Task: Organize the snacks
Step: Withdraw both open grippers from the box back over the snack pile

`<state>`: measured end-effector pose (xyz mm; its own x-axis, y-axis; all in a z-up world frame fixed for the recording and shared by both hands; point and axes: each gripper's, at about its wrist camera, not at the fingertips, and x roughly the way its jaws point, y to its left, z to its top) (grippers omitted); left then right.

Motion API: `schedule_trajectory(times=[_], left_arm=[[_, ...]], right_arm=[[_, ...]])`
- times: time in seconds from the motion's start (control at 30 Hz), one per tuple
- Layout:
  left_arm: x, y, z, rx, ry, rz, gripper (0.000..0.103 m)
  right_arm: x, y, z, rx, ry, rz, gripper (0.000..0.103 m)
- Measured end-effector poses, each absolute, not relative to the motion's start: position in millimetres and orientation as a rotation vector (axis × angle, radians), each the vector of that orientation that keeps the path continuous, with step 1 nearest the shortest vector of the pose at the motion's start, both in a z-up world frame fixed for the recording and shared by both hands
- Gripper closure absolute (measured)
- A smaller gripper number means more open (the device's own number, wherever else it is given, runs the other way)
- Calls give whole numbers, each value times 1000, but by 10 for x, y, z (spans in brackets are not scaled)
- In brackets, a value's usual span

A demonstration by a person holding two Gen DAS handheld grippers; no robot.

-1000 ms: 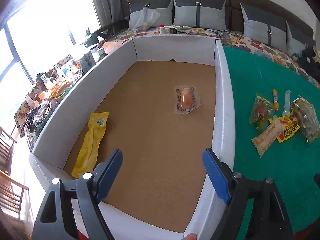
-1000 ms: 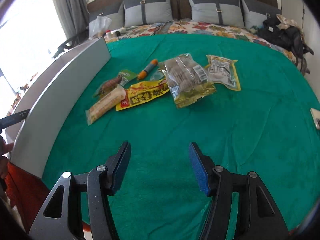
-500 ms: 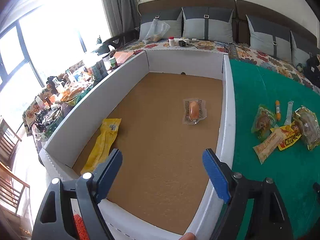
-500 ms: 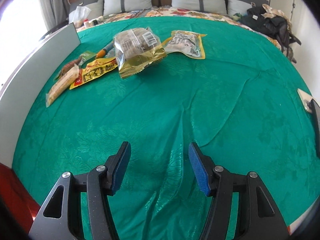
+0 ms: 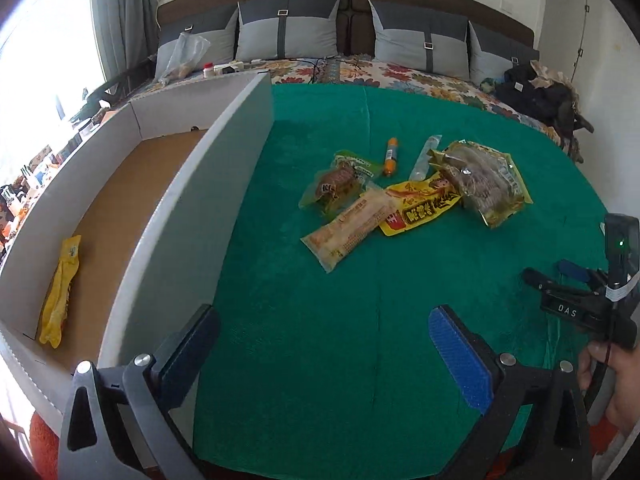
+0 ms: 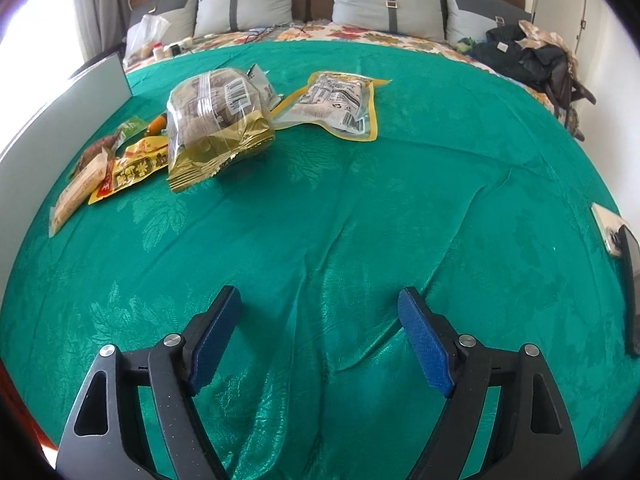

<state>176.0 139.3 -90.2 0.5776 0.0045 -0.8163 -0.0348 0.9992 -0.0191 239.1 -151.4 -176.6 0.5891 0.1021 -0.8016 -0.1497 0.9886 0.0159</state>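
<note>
On the green bedspread (image 5: 320, 320), beside a white-walled cardboard box (image 5: 224, 184), a loose cluster of snack packets lies in the open. Nearest the box wall is a green-edged packet (image 5: 340, 184) with something brown inside, and a pale long bar wrapper (image 5: 348, 228) overlaps its lower end. A yellow packet with red print (image 5: 420, 208) lies partly under a large clear-and-gold bag of brown pieces (image 5: 484, 180). Behind them rest a small orange tube (image 5: 391, 156) and a slim clear sachet (image 5: 426, 158). From the right wrist view, a flat yellow-bordered pouch (image 6: 340, 100) lies just beyond the gold bag, its printed label side up.

Inside the box, on its brown floor, a yellow wrapper (image 5: 60, 292) lies against the near left wall.

Left gripper (image 5: 324, 344) hovers above the bedspread near the box's corner, jaws spread wide with nothing between them. Right gripper (image 6: 316, 332) hangs over bare, wrinkled fabric well short of the snacks, jaws likewise spread and empty; in the left view its body shows at the right edge, gripped by a hand (image 5: 616, 384).

Grey pillows (image 5: 288, 28) line the brown headboard, and dark clothing (image 5: 540, 96) is heaped at the far right.
</note>
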Motion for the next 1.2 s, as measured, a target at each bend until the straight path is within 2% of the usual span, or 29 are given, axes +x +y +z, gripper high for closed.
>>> schedule_trajectory(times=[0.13,0.3,1.03,1.2], left_arm=[[1941,1193,-1362,-48,1074,4,1],[2149,1073,-1570,-80,1111,-16,1],[2093,963,-1621,13,1020,-36,0],[2172,1002,-1554,31,1090,-107,0]], right_arm=[[2425,-1558,-1786,-70,907,187,9],[2430,-1550,-1786,-74,906,187,9],[2438,-1553,-1787,-72,907,185,8],[2437,-1553,-1787,-72,907,185,8]])
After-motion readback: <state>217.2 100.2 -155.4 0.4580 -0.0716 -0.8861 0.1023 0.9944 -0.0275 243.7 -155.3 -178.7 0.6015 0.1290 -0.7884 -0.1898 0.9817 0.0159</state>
